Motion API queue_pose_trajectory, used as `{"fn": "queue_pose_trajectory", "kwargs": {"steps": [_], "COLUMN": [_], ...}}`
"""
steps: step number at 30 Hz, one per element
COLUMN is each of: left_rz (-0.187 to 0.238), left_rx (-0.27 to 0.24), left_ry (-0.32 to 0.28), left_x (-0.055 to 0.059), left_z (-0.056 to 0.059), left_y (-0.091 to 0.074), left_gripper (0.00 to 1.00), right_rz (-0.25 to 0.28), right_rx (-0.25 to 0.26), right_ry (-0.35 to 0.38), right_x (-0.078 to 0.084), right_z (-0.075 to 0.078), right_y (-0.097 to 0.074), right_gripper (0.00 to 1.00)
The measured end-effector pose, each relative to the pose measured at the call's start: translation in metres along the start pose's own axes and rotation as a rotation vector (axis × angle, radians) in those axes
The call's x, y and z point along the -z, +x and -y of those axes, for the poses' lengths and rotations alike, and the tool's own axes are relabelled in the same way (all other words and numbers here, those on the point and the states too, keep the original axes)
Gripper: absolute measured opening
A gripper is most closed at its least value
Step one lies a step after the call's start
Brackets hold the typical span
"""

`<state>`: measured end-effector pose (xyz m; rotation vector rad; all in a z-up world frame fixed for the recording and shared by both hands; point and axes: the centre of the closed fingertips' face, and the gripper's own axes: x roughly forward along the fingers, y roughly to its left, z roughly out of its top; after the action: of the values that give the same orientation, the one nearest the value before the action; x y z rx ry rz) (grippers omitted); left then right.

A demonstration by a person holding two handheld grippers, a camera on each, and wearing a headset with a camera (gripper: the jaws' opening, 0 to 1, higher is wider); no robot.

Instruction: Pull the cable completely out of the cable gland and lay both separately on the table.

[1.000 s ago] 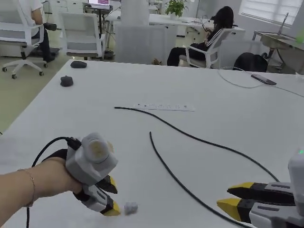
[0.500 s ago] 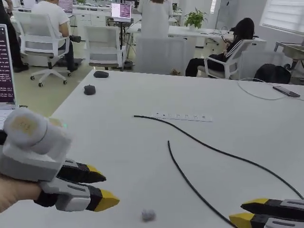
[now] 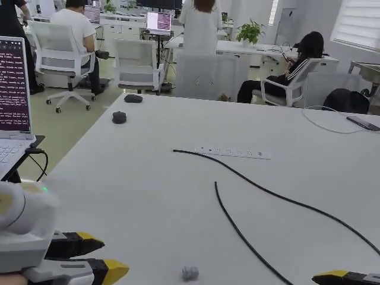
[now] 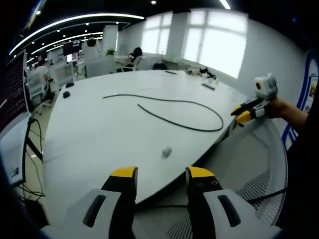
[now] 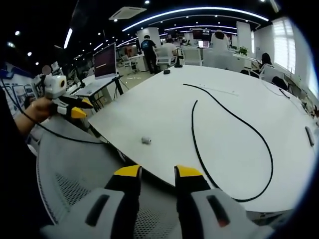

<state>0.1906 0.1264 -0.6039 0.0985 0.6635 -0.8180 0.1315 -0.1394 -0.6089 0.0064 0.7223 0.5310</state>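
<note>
Cable (image 3: 267, 193) and grey cable gland (image 3: 190, 272) lie apart on the worktop (image 3: 148, 196) — gland by the near edge, closer to the left claw (image 4: 158, 174) — both claws parted and empty, the right claw (image 5: 158, 172) narrower.

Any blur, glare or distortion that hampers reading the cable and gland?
Head view: the left gripper is smeared, while the cable and cable gland are sharp. Left gripper view: windows blown out, table edge bowed by the fisheye. Right gripper view: ceiling lights curve; no glare on the table.

White table (image 3: 148, 178) bears cable (image 3: 237, 228), gland (image 3: 190, 273)
</note>
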Motion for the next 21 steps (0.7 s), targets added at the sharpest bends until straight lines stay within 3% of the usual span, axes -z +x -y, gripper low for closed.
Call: {"fn": "queue_pose_trajectory", "kwargs": {"steps": [7,21], "left_rz": [-0.014,-0.014], "left_rx": [-0.002,0.008], "left_ry": [-0.002,-0.001], "left_x": [0.006,0.004], "left_z": [0.002,0.005], "left_y": [0.003,0.004], "left_gripper": [0.39,0.39], "right_rz": [-0.011,-0.033], "right_rx": [-0.001,-0.005], "right_ry": [0.025,0.031], "right_x": [0.006,0.012], "right_z": [-0.001,-0.003], "right_y": [0.004,0.006], "right_gripper": [0.29,0.29]}}
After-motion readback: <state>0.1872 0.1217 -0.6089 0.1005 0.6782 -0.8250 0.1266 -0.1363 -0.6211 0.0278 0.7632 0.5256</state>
